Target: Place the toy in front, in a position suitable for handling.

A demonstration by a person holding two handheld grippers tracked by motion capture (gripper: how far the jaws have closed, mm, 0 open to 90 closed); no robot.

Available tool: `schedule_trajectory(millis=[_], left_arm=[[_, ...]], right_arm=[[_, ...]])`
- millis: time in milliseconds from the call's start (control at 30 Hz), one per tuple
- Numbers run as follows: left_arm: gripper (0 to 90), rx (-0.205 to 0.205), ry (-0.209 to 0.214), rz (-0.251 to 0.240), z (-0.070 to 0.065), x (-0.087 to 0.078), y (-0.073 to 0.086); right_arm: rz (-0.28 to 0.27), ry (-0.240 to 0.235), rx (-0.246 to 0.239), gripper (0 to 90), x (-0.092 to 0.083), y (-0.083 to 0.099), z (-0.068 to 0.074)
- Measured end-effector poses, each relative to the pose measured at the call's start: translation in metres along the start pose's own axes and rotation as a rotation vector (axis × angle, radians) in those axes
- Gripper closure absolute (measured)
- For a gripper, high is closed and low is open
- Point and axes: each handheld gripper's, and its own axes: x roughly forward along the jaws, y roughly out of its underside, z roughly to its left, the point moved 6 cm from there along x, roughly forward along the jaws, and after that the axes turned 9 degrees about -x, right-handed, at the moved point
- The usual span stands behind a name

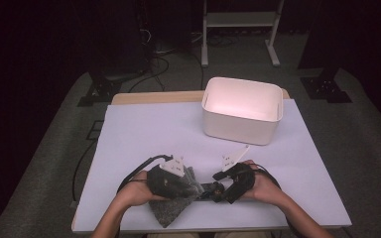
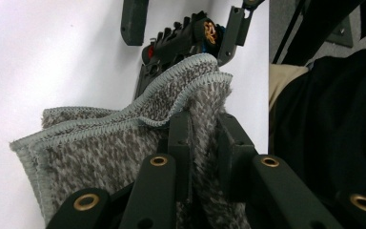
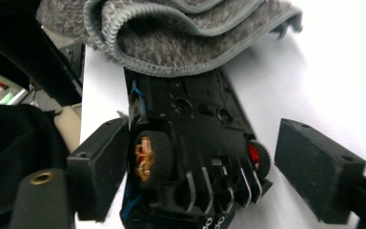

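A grey speckled cloth (image 2: pixel 105 143) with a stitched edge lies bunched at the table's front, and my left gripper (image 2: pixel 204 129) is shut on a fold of it. In the high view the left gripper (image 1: pixel 191 187) sits over the cloth (image 1: pixel 171 210). A black mechanical part (image 3: pixel 195 143) with a gold-hubbed wheel and a red wheel lies on the table between the wide-apart jaws of my right gripper (image 3: pixel 209 162). The left pad stands close beside the gold wheel and the right pad stands clear of the part. The cloth (image 3: pixel 190 43) drapes over the part's far end. The right gripper (image 1: pixel 218 191) faces the left one.
A white plastic bin (image 1: pixel 242 124), seemingly holding nothing, stands at the back right of the white table sheet (image 1: pixel 144 134). Cables trail from both grippers. The table's front edge is just under the forearms, and a white frame stands on the floor beyond the table.
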Motion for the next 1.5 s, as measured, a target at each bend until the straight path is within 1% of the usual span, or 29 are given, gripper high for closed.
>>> schedule_trajectory(millis=[33,67,100,133,200,233,333,400,467,533,567,633,700,733,767,800,833,900,967,1067,1100,1133,1167,1200,1267,1333,1433,1500], left_arm=[[76.2,0.002,0.014,0.013,-0.002,0.004,0.002],[76.0,0.005,0.023,0.023,-0.004,0.007,0.003],[75.9,0.013,0.023,0.033,-0.005,0.009,0.005],[76.0,0.014,0.025,0.04,-0.007,0.011,0.006],[76.0,0.011,0.031,0.045,-0.008,0.015,0.009],[76.0,0.006,0.036,0.04,-0.008,0.016,0.01],[76.0,-0.013,0.054,0.009,-0.006,0.014,0.011],[76.1,-0.018,0.067,0.004,-0.004,0.014,0.012],[76.0,-0.028,0.067,-0.007,-0.003,0.014,0.012],[76.0,-0.033,0.072,-0.016,-0.001,0.013,0.011],[76.0,-0.036,0.072,-0.02,-0.002,0.014,0.012],[76.0,-0.035,0.071,-0.02,-0.002,0.013,0.012],[76.0,-0.04,0.069,-0.025,-0.002,0.013,0.012],[76.0,-0.042,0.068,-0.029,-0.002,0.012,0.012],[76.0,-0.039,0.07,-0.03,-0.001,0.012,0.012],[76.0,-0.045,0.07,-0.036,-0.001,0.011,0.011],[76.0,-0.042,0.067,-0.041,0.0,0.01,0.011],[76.1,-0.045,0.055,-0.051,0.002,0.007,0.009],[76.2,-0.049,0.043,-0.065,0.005,0.004,0.005],[76.2,-0.05,0.009,-0.075,0.013,-0.001,-0.002],[76.2,-0.052,0.003,-0.079,0.015,-0.002,-0.005],[76.2,-0.052,-0.001,-0.08,0.017,-0.002,-0.008],[76.2,-0.051,-0.004,-0.08,0.019,-0.001,-0.01],[76.2,-0.046,-0.006,-0.079,0.021,0.001,-0.013],[76.2,-0.043,-0.004,-0.074,0.023,0.007,-0.019],[76.2,-0.03,0.001,-0.055,0.024,0.015,-0.022],[76.1,-0.024,0.001,-0.026,0.025,0.025,-0.023],[75.6,-0.028,-0.002,-0.025,0.025,0.026,-0.022]], right_arm=[[0.009,-0.006,0.002,15.9,0.002,0.001,0.002],[0.022,-0.008,-0.008,15.7,0.004,0.003,0.004],[0.033,-0.008,-0.013,15.7,0.006,0.005,0.006],[0.041,-0.007,-0.022,15.7,0.008,0.006,0.008],[0.055,-0.005,-0.023,15.7,0.012,0.009,0.011],[0.061,-0.002,-0.034,15.7,0.014,0.011,0.012],[0.042,-0.004,-0.024,15.7,0.015,0.012,0.012],[0.034,-0.006,-0.023,15.8,0.015,0.012,0.011],[0.031,-0.01,-0.025,15.8,0.016,0.012,0.012],[0.028,-0.012,-0.034,16.3,0.019,0.011,0.014],[0.036,-0.009,-0.04,16.1,0.021,0.012,0.014],[0.036,0.009,-0.061,16.9,0.024,0.01,0.016],[0.031,0.008,-0.074,20.1,0.026,0.009,0.017],[0.028,0.005,-0.08,23.6,0.026,0.008,0.018],[0.025,0.006,-0.085,23.7,0.026,0.008,0.019],[0.033,0.018,-0.098,23.9,0.026,0.008,0.02],[0.038,0.033,-0.116,24.0,0.026,0.008,0.021],[0.044,0.074,-0.164,24.1,0.026,0.008,0.022],[0.052,0.099,-0.172,24.2,0.025,0.007,0.021],[0.055,0.131,-0.19,24.2,0.022,0.006,0.013],[0.057,0.144,-0.204,24.2,0.02,0.006,0.009],[0.054,0.147,-0.186,24.1,0.019,0.006,0.007],[0.052,0.142,-0.194,24.1,0.018,0.007,0.003],[0.048,0.137,-0.169,24.0,0.018,0.007,0.002],[0.034,0.114,-0.145,23.8,0.019,0.009,-0.001],[0.023,0.107,-0.123,23.5,0.019,0.011,-0.002],[0.02,0.113,-0.116,22.9,0.017,0.014,-0.001],[0.019,0.118,-0.119,22.6,0.013,0.016,0.001]])
